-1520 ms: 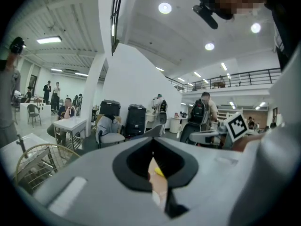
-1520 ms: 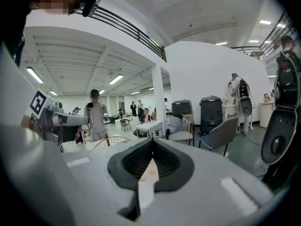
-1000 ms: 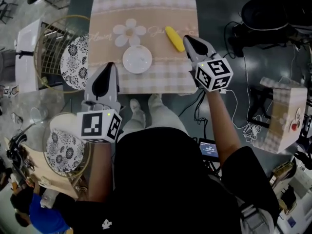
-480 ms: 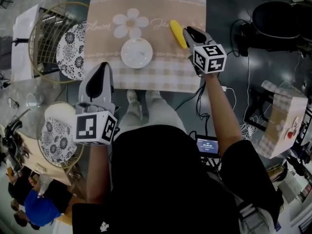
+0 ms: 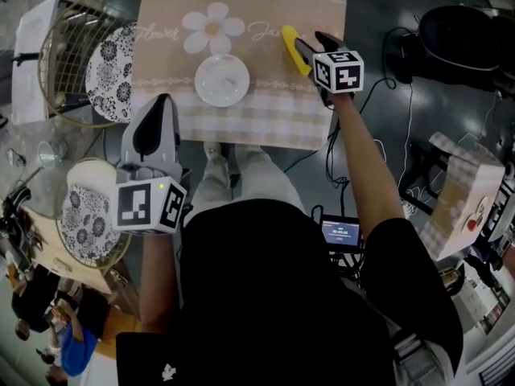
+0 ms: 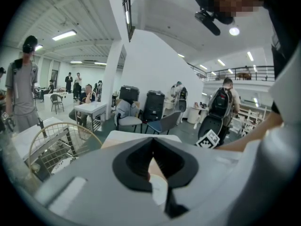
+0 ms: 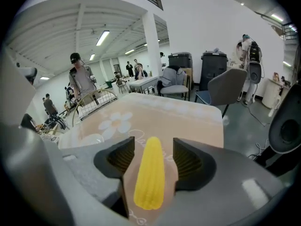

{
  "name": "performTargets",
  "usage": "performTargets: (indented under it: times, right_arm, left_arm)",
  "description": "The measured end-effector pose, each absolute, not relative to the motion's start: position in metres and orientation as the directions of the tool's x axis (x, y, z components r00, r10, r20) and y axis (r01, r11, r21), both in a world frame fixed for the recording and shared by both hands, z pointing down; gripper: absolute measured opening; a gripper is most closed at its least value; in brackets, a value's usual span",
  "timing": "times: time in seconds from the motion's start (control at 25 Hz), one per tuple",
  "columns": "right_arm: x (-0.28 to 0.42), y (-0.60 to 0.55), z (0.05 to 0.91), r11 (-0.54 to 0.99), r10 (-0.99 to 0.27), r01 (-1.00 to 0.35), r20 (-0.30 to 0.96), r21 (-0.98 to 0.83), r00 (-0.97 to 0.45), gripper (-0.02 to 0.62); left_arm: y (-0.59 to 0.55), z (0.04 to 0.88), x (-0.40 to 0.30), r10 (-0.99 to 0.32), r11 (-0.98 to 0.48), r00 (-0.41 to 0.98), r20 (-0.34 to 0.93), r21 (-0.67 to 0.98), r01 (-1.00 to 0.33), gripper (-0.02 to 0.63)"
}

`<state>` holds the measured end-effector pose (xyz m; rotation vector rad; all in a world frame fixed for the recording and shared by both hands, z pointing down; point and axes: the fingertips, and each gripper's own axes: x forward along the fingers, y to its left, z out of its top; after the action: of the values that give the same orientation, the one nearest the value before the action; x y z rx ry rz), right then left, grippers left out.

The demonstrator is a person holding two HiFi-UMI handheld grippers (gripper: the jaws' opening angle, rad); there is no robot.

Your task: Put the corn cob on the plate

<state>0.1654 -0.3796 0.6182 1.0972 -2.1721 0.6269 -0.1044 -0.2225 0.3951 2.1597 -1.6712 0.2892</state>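
Note:
A yellow corn cob (image 5: 290, 47) lies on the beige flowered tablecloth (image 5: 265, 111), right of a small white plate (image 5: 222, 80). My right gripper (image 5: 309, 45) has come down at the cob's near end. In the right gripper view the corn cob (image 7: 150, 178) lies lengthwise between the jaws of the right gripper (image 7: 154, 149). Those jaws are opening, and the pads stand clear of the cob on both sides. My left gripper (image 5: 161, 107) hovers at the table's near left edge. Seen in its own view, the left gripper (image 6: 151, 145) is shut with nothing in it.
A wire basket (image 5: 60, 55) holding a black-and-white patterned plate (image 5: 109, 75) stands left of the table. A second basket with patterned plates (image 5: 84, 223) is lower left. A black chair (image 5: 463, 43), cables and a checked box (image 5: 463, 199) are on the right.
My right gripper has moved forward and down to the corn cob, and its jaws have opened around the cob. The left gripper has sunk a little.

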Motion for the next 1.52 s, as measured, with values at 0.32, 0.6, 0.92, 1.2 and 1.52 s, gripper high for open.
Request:
performTargets:
  times: [0.32,0.6,0.92,1.2,1.52]
  right_arm:
    - [0.162,-0.396,0.665,0.526,-0.472,-0.839,0.773,-0.14,-0.425,0.317]
    - [0.157,-0.39,0.694,0.543,-0.416,-0.829,0.814,-0.135,-0.405,0.324]
    - [0.145,-0.384,0.711,0.625,-0.321,-0.77,0.856,-0.129,-0.405,0.325]
    - [0.148,-0.383,0.712,0.622,-0.325,-0.775,0.864,-0.111,-0.385,0.323]
    - [0.147,-0.385,0.713,0.594,-0.346,-0.798,0.864,-0.1,-0.366,0.255]
  left_arm:
    - [-0.234,0.406,-0.11,-0.884,-0.178,0.231,0.407,0.164,-0.97,0.009]
    - [-0.241,0.416,-0.114,-0.88,-0.147,0.21,0.426,0.175,-0.973,0.009]
    - [-0.244,0.425,-0.116,-0.877,-0.129,0.196,0.438,0.177,-0.976,0.009]
    - [-0.242,0.423,-0.112,-0.878,-0.127,0.194,0.438,0.178,-0.976,0.009]
    - [-0.236,0.425,-0.118,-0.88,-0.105,0.175,0.442,0.178,-0.978,0.009]
